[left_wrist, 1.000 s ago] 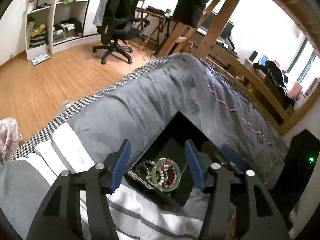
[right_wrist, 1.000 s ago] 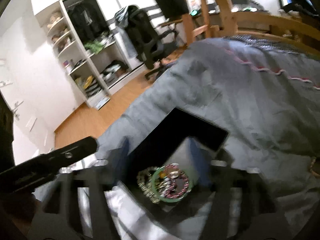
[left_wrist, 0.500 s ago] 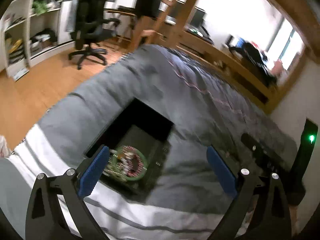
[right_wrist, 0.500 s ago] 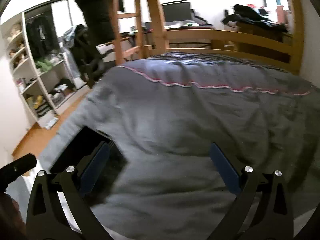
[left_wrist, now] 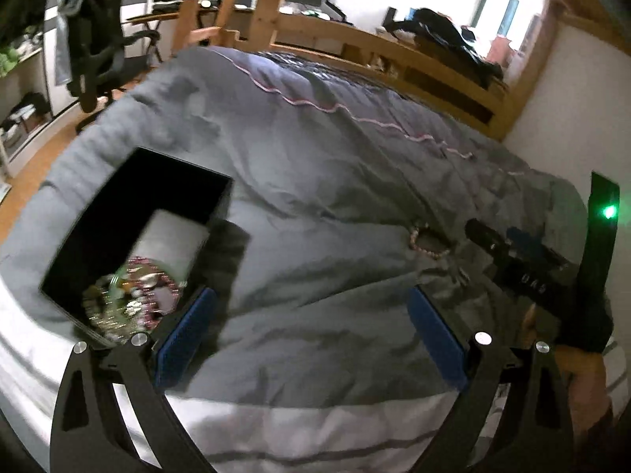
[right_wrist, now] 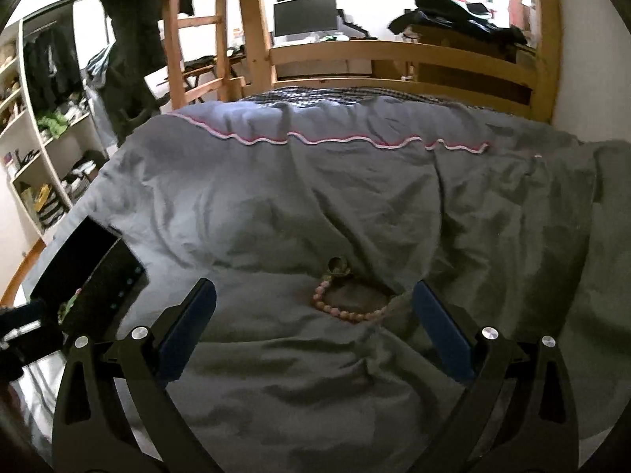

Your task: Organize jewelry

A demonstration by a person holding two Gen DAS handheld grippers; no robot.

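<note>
A black jewelry box (left_wrist: 118, 232) lies open on the grey duvet at the left and holds a green bangle and several bead bracelets (left_wrist: 134, 295). Its edge also shows in the right wrist view (right_wrist: 90, 272). A pink bead bracelet (right_wrist: 347, 307) with a small charm lies loose on the duvet, also seen in the left wrist view (left_wrist: 428, 244). My right gripper (right_wrist: 313, 315) is open and empty, with the bracelet just beyond and between its blue pads. My left gripper (left_wrist: 311, 323) is open and empty over bare duvet, right of the box.
The grey duvet (right_wrist: 355, 181) has a pink wavy trim and deep folds. A wooden bed frame (right_wrist: 394, 63) and ladder stand behind. White shelves (right_wrist: 47, 146) and an office chair (left_wrist: 94, 51) are at the left. The right gripper's body (left_wrist: 520, 264) shows in the left wrist view.
Both grippers have swung right, away from the box. The left gripper has opened wide. The loose pink bracelet has come into view in front of the right gripper.
</note>
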